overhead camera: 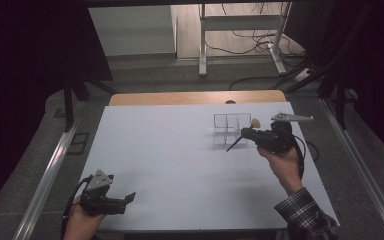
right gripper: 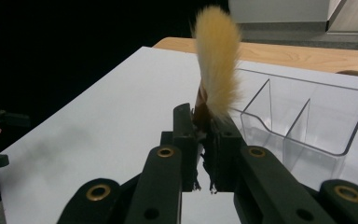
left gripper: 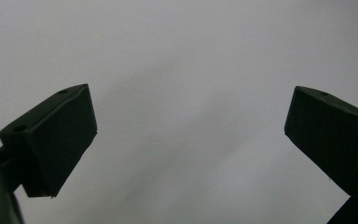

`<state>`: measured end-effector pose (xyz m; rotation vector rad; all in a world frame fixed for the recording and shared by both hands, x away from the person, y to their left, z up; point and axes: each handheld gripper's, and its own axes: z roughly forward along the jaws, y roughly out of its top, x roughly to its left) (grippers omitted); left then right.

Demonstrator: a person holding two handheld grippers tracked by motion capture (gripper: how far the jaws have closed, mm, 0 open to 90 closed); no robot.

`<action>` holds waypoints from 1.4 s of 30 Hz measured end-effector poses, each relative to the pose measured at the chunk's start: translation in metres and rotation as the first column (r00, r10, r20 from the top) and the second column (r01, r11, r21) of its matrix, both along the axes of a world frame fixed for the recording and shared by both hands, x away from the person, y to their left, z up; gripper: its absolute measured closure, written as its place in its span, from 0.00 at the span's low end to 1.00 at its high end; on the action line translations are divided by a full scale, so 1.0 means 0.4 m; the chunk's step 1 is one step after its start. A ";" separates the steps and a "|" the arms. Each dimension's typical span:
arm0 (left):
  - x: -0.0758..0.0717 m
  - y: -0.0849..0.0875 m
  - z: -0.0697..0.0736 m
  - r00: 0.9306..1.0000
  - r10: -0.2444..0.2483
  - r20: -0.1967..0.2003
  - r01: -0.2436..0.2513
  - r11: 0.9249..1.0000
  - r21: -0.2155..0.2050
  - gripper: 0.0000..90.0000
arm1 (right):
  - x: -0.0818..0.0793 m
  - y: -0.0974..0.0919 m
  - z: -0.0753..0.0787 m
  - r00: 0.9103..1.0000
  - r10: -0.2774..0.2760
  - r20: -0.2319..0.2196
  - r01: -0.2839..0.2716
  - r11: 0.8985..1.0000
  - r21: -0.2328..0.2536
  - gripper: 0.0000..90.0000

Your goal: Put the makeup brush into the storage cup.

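Observation:
A brush with pale blond bristles [right gripper: 218,70] and a dark handle is clamped in my right gripper [right gripper: 208,123], bristles pointing up. From above, the bristle tip [overhead camera: 254,122] shows beside the gripper [overhead camera: 246,132], and the thin handle [overhead camera: 233,145] slants down toward the table. The brush hangs at the near right side of a clear plastic box with dividers [overhead camera: 226,119], whose rim [right gripper: 354,122] lies just right of the jaws. My left gripper [overhead camera: 128,197] rests near the table's front left corner, its jaws [left gripper: 186,140] wide open with nothing between them.
The white table top [overhead camera: 170,160] stretches between the two hands, with a wooden strip [overhead camera: 180,98] along its far edge. Metal rails [overhead camera: 47,175] flank the table. Cables and a white table frame [overhead camera: 240,30] stand on the floor beyond.

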<state>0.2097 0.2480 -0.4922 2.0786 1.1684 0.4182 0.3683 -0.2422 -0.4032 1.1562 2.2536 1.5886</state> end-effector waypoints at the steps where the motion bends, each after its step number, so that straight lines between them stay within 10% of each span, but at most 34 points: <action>1: 0.000 0.000 0.000 1.000 0.000 0.000 0.000 1.000 0.000 0.03 | 0.002 0.001 0.002 1.000 0.001 0.003 -0.001 1.000 -0.004 0.93; 42: 0.001 -0.003 -0.001 1.000 -0.004 -0.009 0.004 1.000 0.017 0.03 | 0.110 0.063 0.095 0.998 -0.022 0.065 0.024 0.999 -0.035 0.93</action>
